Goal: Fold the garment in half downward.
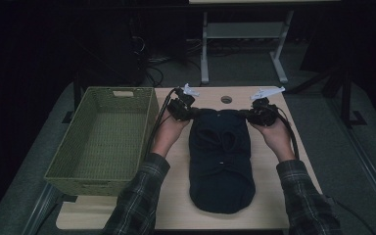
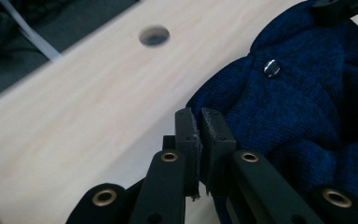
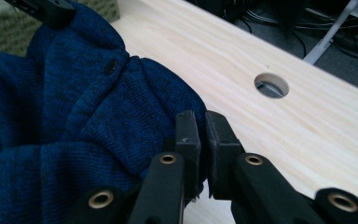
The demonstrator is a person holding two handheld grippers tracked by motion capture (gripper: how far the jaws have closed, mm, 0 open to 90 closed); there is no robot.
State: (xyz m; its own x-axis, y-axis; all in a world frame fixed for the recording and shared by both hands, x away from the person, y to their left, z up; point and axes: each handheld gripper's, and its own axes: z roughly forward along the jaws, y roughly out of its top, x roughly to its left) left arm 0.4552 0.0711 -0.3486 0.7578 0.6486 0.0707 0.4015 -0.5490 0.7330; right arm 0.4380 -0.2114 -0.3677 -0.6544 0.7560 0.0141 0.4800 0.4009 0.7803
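With both pairs of jaws pinched nearly closed on the far corners of the navy knit garment [image 1: 221,161], I'm holding it by thin folds. If the left gripper [image 2: 200,122] or right gripper [image 3: 200,125] slips, that corner drops before reaching the basket [image 1: 149,117].

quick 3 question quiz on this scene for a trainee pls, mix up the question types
1. True or false: the left gripper is shut on the dark blue knitted garment.
2. Which side of the garment is the green woven basket on? A) person's left B) person's right
3. What is cut into the light wooden table beyond the garment?

Key: 1 true; 2 A; 3 a round hole
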